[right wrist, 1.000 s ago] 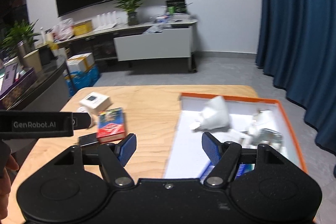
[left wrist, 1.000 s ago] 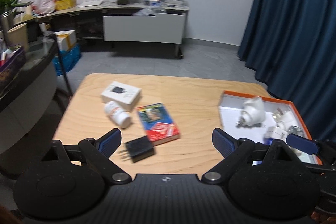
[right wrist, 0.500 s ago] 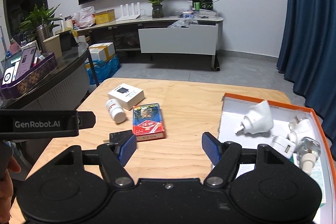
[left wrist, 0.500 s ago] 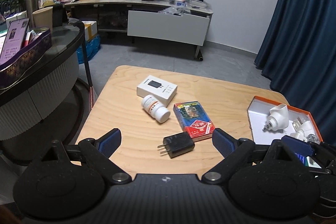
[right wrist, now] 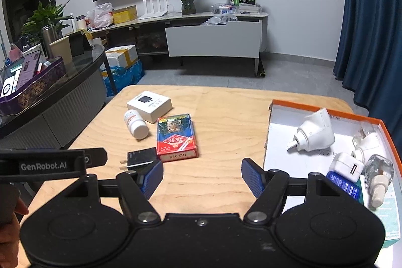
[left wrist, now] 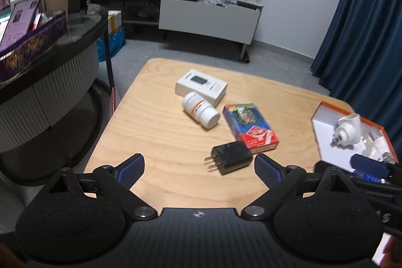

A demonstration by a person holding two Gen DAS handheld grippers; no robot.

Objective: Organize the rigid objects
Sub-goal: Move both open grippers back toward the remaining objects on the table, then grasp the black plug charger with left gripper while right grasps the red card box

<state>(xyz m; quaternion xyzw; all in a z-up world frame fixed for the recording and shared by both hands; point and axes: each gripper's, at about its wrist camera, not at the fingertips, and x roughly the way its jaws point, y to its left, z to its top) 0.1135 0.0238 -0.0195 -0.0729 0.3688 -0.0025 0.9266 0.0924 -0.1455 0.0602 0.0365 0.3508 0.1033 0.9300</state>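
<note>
charger (left wrist: 230,157) before card box (left wrist: 250,126), bottle (left wrist: 200,110) left, tray (right wrist: 281,157) right

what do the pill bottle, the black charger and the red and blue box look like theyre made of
Pill bottle: likely smooth white plastic with a paper label; soft sheen.
Black charger: probably matte hard plastic, with two metal prongs.
Red and blue box: seems glossy printed card; sharp folded edges, light glare on top.

Orange box (left wrist: 371,122) right side cut off, perhaps.
</note>
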